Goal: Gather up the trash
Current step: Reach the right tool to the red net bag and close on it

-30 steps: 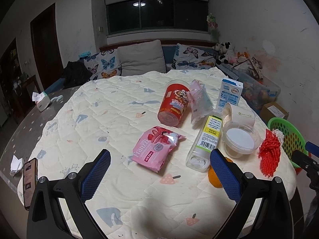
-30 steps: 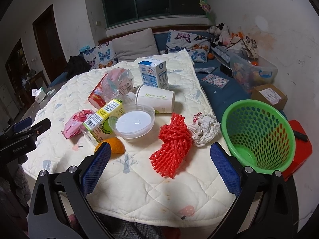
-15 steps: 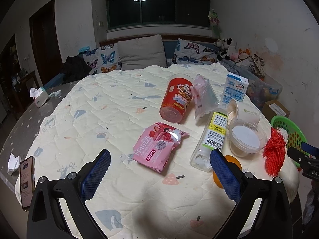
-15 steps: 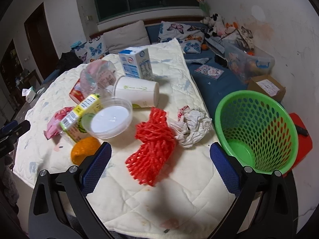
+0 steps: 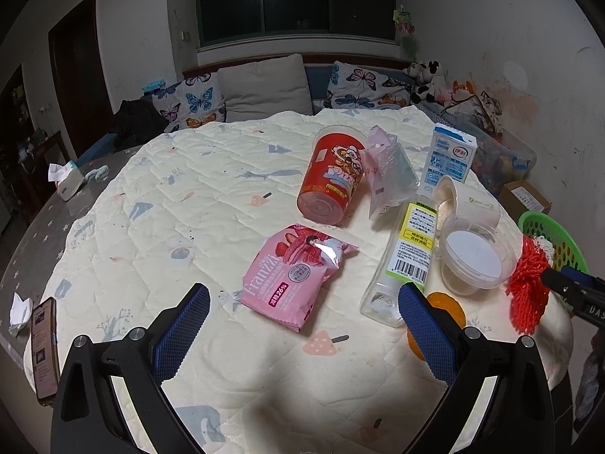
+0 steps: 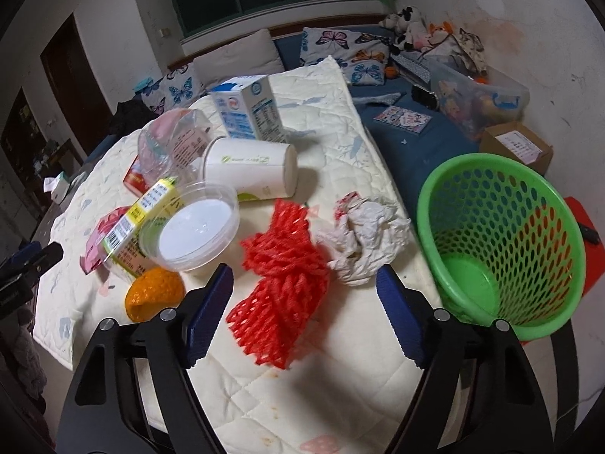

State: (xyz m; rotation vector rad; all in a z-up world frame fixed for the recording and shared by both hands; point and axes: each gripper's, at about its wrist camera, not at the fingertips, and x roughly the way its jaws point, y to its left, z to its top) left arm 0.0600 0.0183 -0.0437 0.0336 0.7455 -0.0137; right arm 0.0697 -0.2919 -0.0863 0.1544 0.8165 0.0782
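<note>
The right tool (image 6: 302,314) hangs over the near edge of the quilted desk (image 6: 264,397), its jaws closing with the red foam net (image 6: 281,283) lying between the blue pads but not yet pressed by either; the left tool (image 5: 302,335) hovers with its jaws wide apart and nothing between them, just short of the one pink snack packet (image 5: 293,274). Beside the desk's right edge stands one green mesh basket (image 6: 503,234), tilted and with nothing visible inside. Near the net lie one crumpled white paper wad (image 6: 365,238), one piece of orange peel (image 6: 153,297) and one clear plastic tub (image 6: 196,230) with a white lid or film across its mouth. Further back there are one clear bottle (image 5: 404,253) on its side, one paper cup (image 6: 251,168) tipped over, one clear plastic bag (image 6: 172,147), one red snack cup (image 5: 332,181) on its side, and one upright milk carton (image 6: 247,109)
</note>
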